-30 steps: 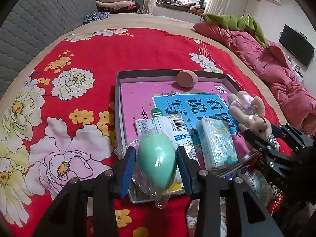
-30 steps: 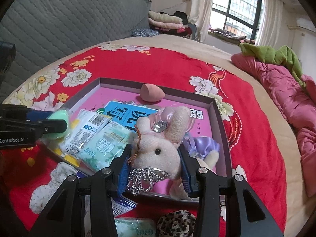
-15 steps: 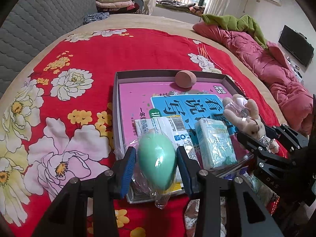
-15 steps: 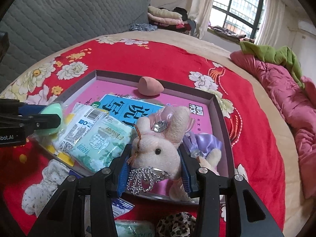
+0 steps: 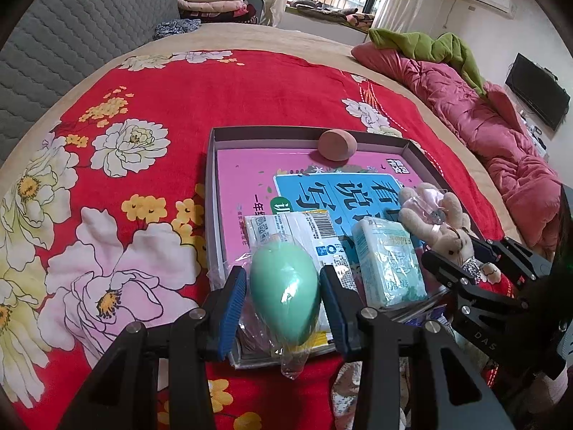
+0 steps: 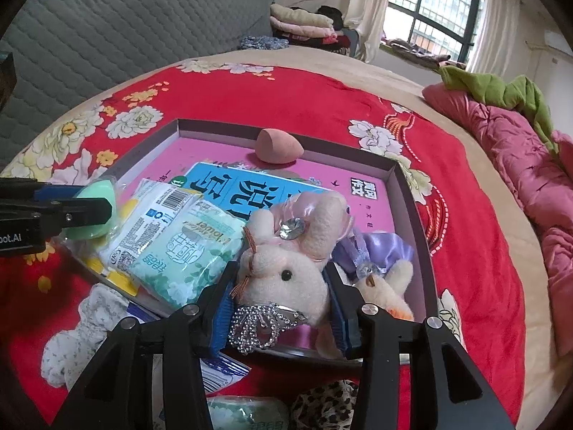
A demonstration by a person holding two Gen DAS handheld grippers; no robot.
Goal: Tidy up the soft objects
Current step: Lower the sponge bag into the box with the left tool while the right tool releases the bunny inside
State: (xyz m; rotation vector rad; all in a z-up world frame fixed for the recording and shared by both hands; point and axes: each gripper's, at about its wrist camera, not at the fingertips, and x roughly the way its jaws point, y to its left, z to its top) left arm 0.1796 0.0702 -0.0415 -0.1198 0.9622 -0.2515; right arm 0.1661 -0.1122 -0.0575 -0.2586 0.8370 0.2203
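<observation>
My left gripper (image 5: 283,286) is shut on a green egg-shaped sponge in clear wrap (image 5: 284,292), held over the near left corner of a shallow pink-bottomed box (image 5: 211,179). My right gripper (image 6: 279,299) is shut on a cream plush rabbit (image 6: 286,268) with a purple dress, over the box's near right part. In the box lie a brown egg sponge (image 5: 336,145), a white tissue pack (image 5: 304,229) and a green tissue pack (image 5: 388,265). The rabbit (image 5: 440,225) and right gripper (image 5: 476,261) show in the left wrist view; the left gripper (image 6: 89,211) shows in the right wrist view.
The box sits on a red flowered bedspread (image 5: 118,165). A white lace cloth (image 6: 82,326), a leopard-print item (image 6: 329,405) and another tissue pack (image 6: 247,412) lie near the box's front edge. A pink quilt (image 5: 501,132) lies to the right, a grey padded headboard (image 6: 107,28) on the left.
Both grippers have drifted slightly toward the box, still shut on the green sponge and the rabbit. The rabbit sits a little lower over the box.
</observation>
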